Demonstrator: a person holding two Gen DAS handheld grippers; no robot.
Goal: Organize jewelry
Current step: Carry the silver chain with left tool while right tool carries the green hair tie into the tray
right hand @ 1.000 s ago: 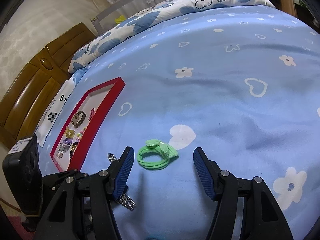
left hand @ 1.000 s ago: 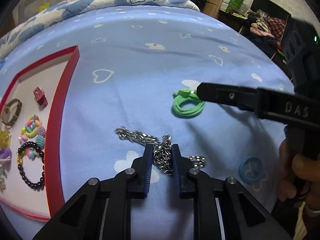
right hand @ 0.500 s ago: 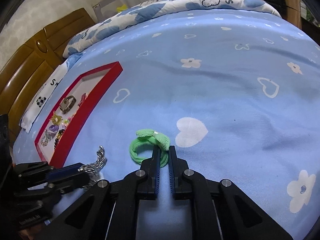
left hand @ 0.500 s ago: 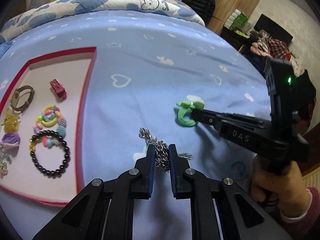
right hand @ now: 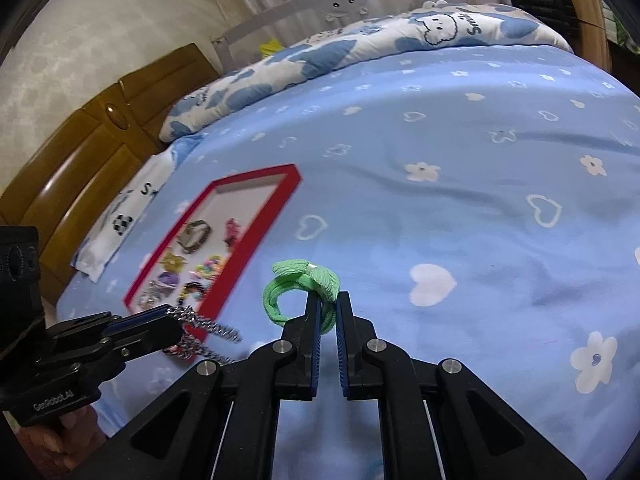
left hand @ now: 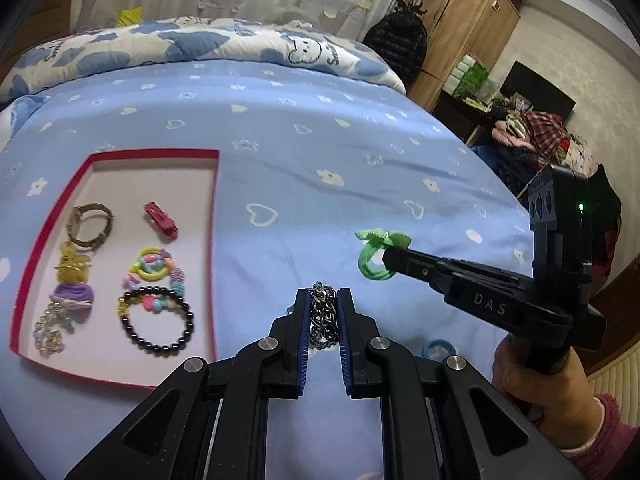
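My left gripper [left hand: 324, 298] is shut on a silver chain [left hand: 323, 320], which is bunched between its blue pads and lifted off the blue bedsheet. In the right wrist view the chain [right hand: 204, 330] dangles from that gripper [right hand: 176, 320] at lower left. My right gripper [right hand: 328, 300] is shut on a green hair tie with a bow [right hand: 300, 288], also raised above the sheet. The left wrist view shows the hair tie [left hand: 374, 256] at the tip of the right gripper [left hand: 390, 260]. A red-rimmed tray [left hand: 216, 216] to the left holds a watch, a pink clip, bead bracelets and charms.
A light blue ring-shaped hair tie [left hand: 438, 349] lies on the sheet below the right gripper. A folded cloud-print quilt [left hand: 200, 46] runs along the far side of the bed. A wooden headboard [right hand: 80, 152] stands beyond the tray. The bed's edge drops off at the right.
The right gripper closed on the green hair tie and lifted it. The left gripper rose with the chain, which has left the sheet. Both views now look from higher up.
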